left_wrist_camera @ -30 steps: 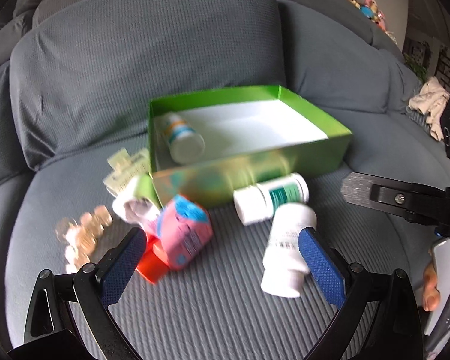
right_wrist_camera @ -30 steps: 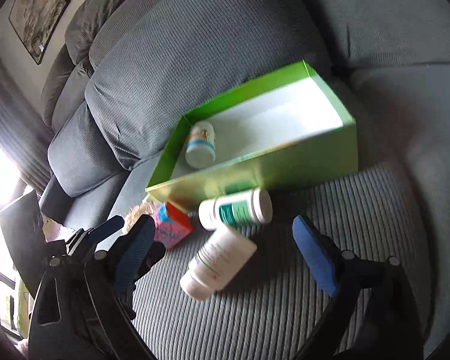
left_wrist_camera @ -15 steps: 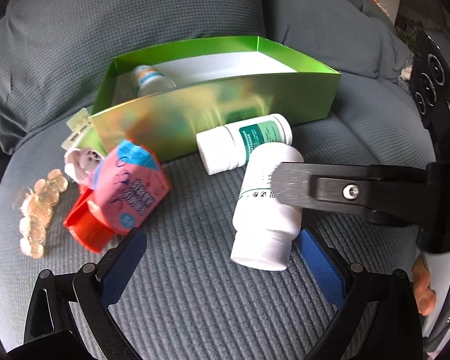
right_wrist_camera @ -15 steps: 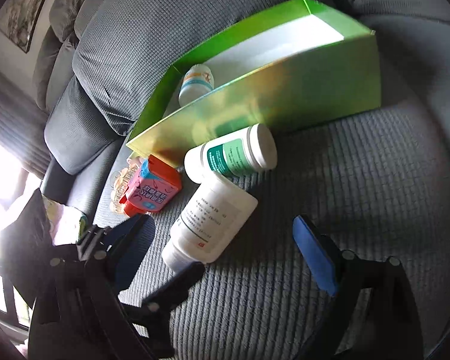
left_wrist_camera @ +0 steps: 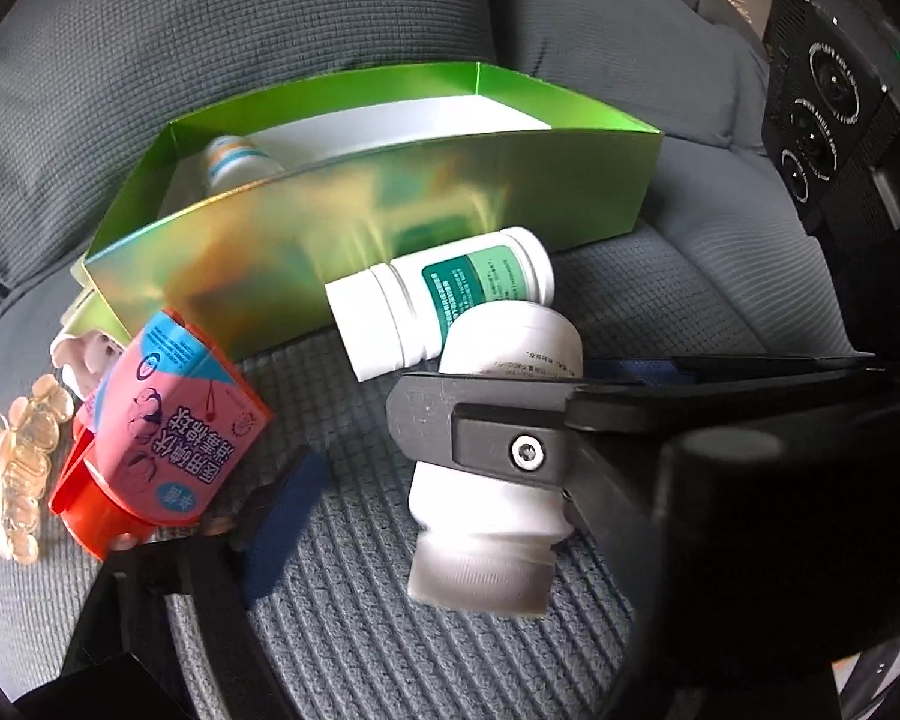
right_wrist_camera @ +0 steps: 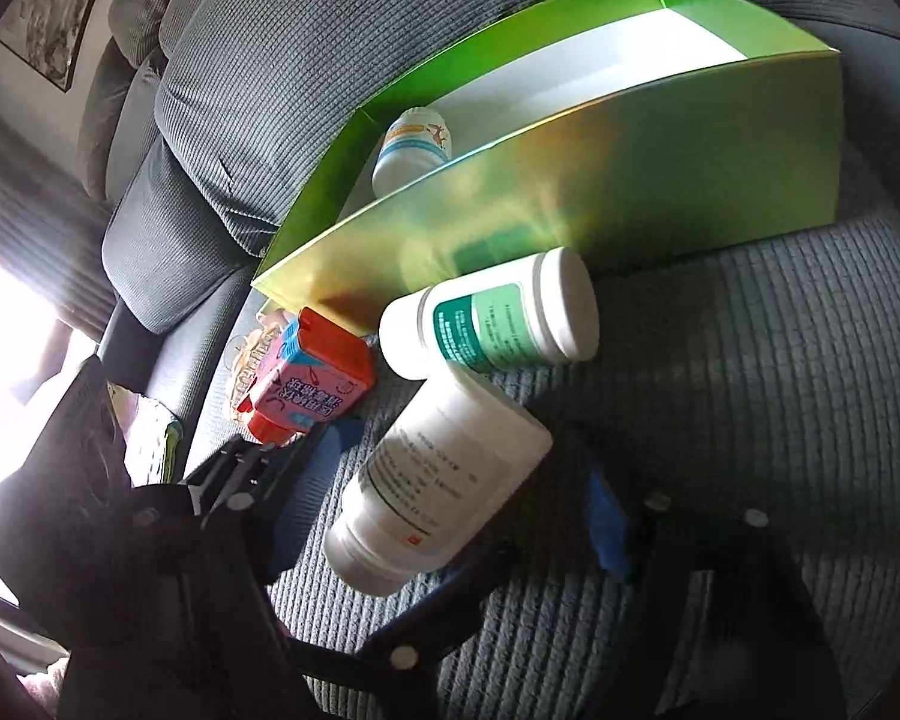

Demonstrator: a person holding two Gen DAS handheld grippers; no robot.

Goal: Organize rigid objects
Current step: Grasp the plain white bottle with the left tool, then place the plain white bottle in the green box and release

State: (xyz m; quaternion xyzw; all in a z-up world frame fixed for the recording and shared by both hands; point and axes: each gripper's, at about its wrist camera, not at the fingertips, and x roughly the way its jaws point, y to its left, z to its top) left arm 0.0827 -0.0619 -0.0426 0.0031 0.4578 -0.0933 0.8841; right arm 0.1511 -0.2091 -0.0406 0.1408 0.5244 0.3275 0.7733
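Right claw [right_wrist_camera: 450,504] straddling the plain white bottle [right_wrist_camera: 444,480] on the grey sofa seat [right_wrist_camera: 750,396], blue pads [right_wrist_camera: 606,516] either side of it; can't tell whether actually pinching it or just around it. From the left camera, one black finger [left_wrist_camera: 480,426] of that claw lying straight across the bottle's middle. Bottle on its side, cap end toward the cameras, far end touching the green-label bottle [left_wrist_camera: 450,306], which lies just in front of the green box [left_wrist_camera: 390,222]. Inside the box, a small white bottle with a blue band [right_wrist_camera: 414,150] near the left end. Left claw [left_wrist_camera: 282,528] gaping wide, gripping nothing, one blue pad showing just beside the pink and red carton [left_wrist_camera: 162,438]. Pile of amber capsules [left_wrist_camera: 24,462] further left.
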